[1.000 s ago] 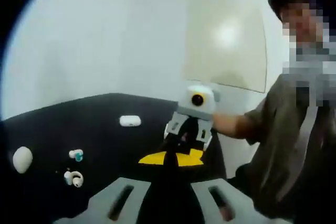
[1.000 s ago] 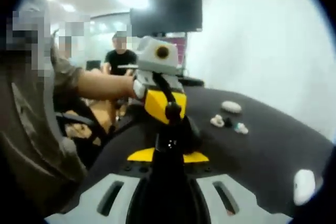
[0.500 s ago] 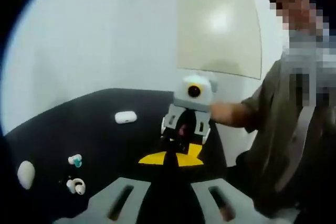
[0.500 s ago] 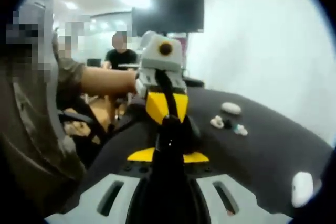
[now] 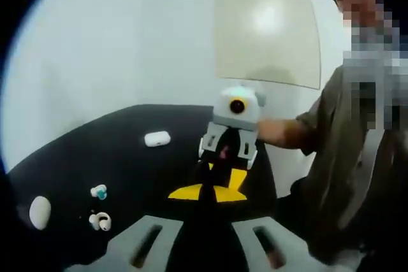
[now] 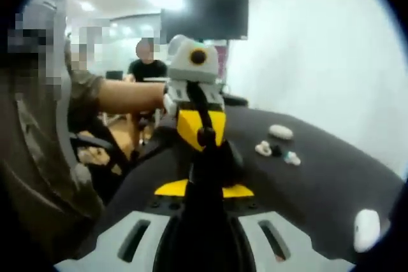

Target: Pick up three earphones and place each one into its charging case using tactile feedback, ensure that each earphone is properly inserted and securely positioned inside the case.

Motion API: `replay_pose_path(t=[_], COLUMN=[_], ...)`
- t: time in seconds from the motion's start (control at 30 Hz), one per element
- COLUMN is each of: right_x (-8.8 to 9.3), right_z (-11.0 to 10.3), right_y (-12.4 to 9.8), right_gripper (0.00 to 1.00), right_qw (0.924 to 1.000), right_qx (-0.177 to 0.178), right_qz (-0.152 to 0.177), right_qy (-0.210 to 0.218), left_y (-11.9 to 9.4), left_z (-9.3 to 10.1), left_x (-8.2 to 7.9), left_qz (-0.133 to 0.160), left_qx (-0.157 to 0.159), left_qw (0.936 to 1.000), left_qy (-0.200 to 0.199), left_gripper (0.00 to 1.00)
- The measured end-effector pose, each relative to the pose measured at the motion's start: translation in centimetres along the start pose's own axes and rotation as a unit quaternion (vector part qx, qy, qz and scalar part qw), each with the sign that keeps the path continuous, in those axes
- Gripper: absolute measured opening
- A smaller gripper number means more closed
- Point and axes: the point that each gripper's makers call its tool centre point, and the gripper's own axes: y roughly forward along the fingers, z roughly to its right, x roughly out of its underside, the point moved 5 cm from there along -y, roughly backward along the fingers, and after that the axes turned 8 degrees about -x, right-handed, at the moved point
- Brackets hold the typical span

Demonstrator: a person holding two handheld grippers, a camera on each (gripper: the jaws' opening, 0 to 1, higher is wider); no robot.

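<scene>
Two views, and biggest in both: black table (image 5: 127, 151), running out toward a white wall. Next in size, person in an olive shirt (image 5: 357, 157) at 3 o'clock of the left gripper view, cut off by the edge, forearm reaching in to the middle. Pale panel (image 5: 268, 30) on the wall at 1 o'clock. Over in the right gripper view, dark monitor (image 6: 204, 14) at 12 o'clock, and a second person in black (image 6: 145, 68) standing far back, blurred.

On to the grippers, nose to nose above the table. Left gripper (image 5: 205, 189) rising from 6 o'clock of its own view, jaws pressed together into one dark column, yellow piece at the base; no telling whether anything sits between them. Right gripper (image 5: 223, 156) dead centre in that same view, fingers pointed at the camera. From the other side: right gripper (image 6: 205, 157) clamped closed the same way, left gripper (image 6: 191, 97) just beyond its tip and partly hidden behind it.

Down to the small stuff, all lying on the table. White closed case (image 5: 157, 138) at 10 o'clock; another oval white case (image 5: 39, 212) at 8 o'clock, near the rim. Between them, teal-tipped earphone (image 5: 99, 191) and white earphone (image 5: 100, 221), close together. Dark earphone (image 6: 276, 150) just visible at 3 o'clock of the right gripper view, too small for detail.
</scene>
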Motion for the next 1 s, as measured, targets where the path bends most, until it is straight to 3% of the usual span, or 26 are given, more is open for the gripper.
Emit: replay_pose_path(t=[0.3, 0.77, 0.87, 1.0], right_x=[-0.1, 0.0, 0.0, 0.0], right_z=[-0.2, -0.1, -0.1, -0.2], right_y=[0.0, 0.0, 0.0, 0.1], right_gripper=[0.19, 0.19, 0.19, 0.19], right_qw=[1.0000, 1.0000, 1.0000, 1.0000], right_qx=[0.001, 0.000, 0.000, -0.001], right_qz=[-0.001, 0.000, -0.001, 0.000], right_qy=[-0.002, 0.004, 0.004, 0.004], left_y=[-0.2, -0.7, -1.1, -0.4], left_z=[-0.1, -0.1, 0.2, 2.1], left_x=[0.1, 0.0, -0.8, -2.6], left_qz=[0.001, -0.016, -0.003, 0.010], left_qx=[-0.007, -0.026, -0.022, -0.009], left_qw=[1.0000, 0.9992, 0.9994, 0.9994], left_qy=[-0.007, 0.027, 0.026, 0.031], left_gripper=[0.03, 0.06, 0.08, 0.11])
